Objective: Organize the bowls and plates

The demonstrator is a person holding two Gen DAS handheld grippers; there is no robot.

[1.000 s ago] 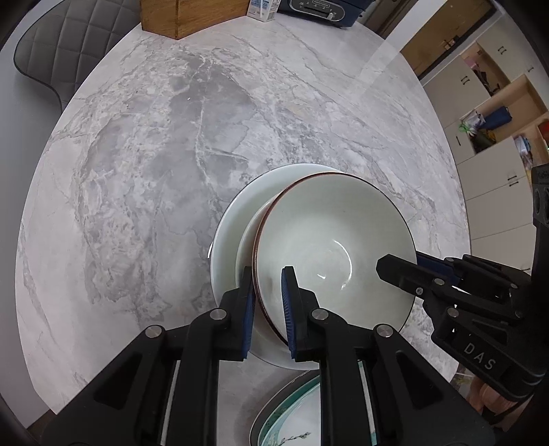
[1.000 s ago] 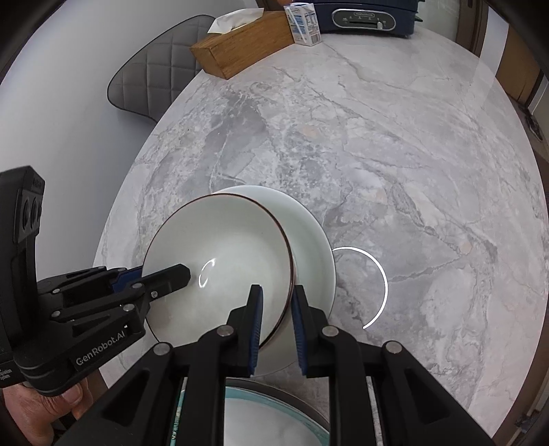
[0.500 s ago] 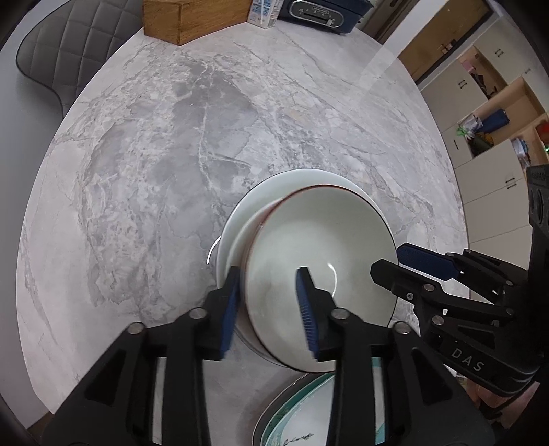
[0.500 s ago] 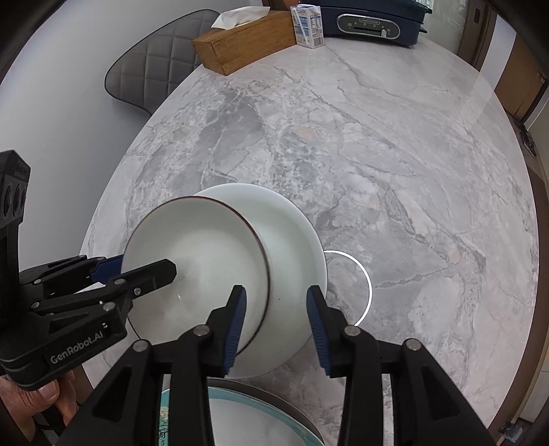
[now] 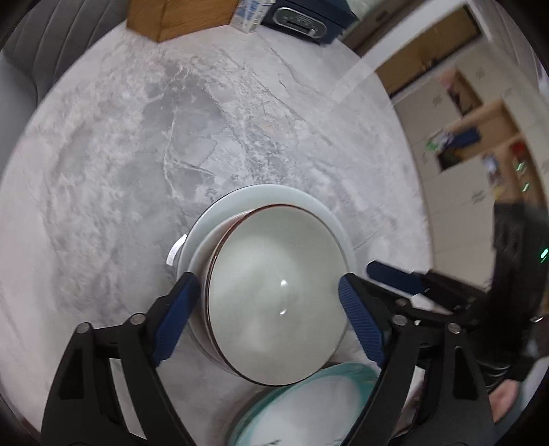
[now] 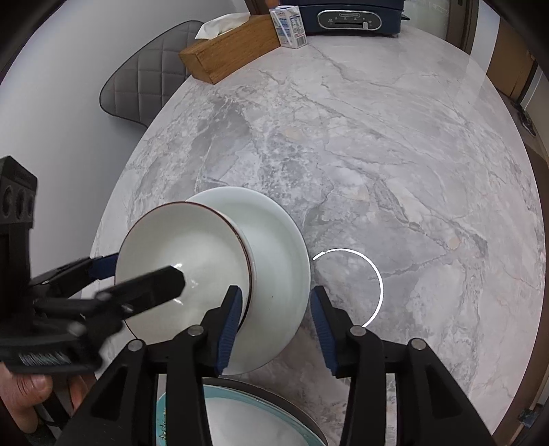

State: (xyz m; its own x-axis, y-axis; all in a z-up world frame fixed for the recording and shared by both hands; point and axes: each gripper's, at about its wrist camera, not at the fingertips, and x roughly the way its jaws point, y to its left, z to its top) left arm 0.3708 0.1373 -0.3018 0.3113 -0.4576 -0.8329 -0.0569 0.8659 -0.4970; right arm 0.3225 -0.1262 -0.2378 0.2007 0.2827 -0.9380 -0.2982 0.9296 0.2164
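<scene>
A white bowl with a brown rim point(image 5: 278, 298) point(image 6: 185, 260) rests inside a larger white bowl point(image 5: 274, 197) point(image 6: 278, 247) on the marble table point(image 6: 377, 154). My left gripper point(image 5: 271, 319) is open, its blue pads on either side of the brown-rimmed bowl, apart from it. It shows at the left of the right wrist view point(image 6: 137, 278). My right gripper point(image 6: 274, 326) is open beside the larger bowl's near edge and holds nothing. A teal-rimmed plate point(image 5: 308, 408) point(image 6: 247, 418) lies at the near table edge beneath both grippers.
A wooden tissue box point(image 6: 233, 48), a small milk carton point(image 6: 288, 27) and a dark blue appliance point(image 6: 350, 17) stand at the far edge. A grey quilted chair point(image 6: 144, 89) is beyond the table on the left. Cabinets point(image 5: 480, 137) stand to the right.
Both grippers were shut on the brown-rimmed bowl's rim a second ago. They have opened wide and let it go, and it now sits in the larger bowl.
</scene>
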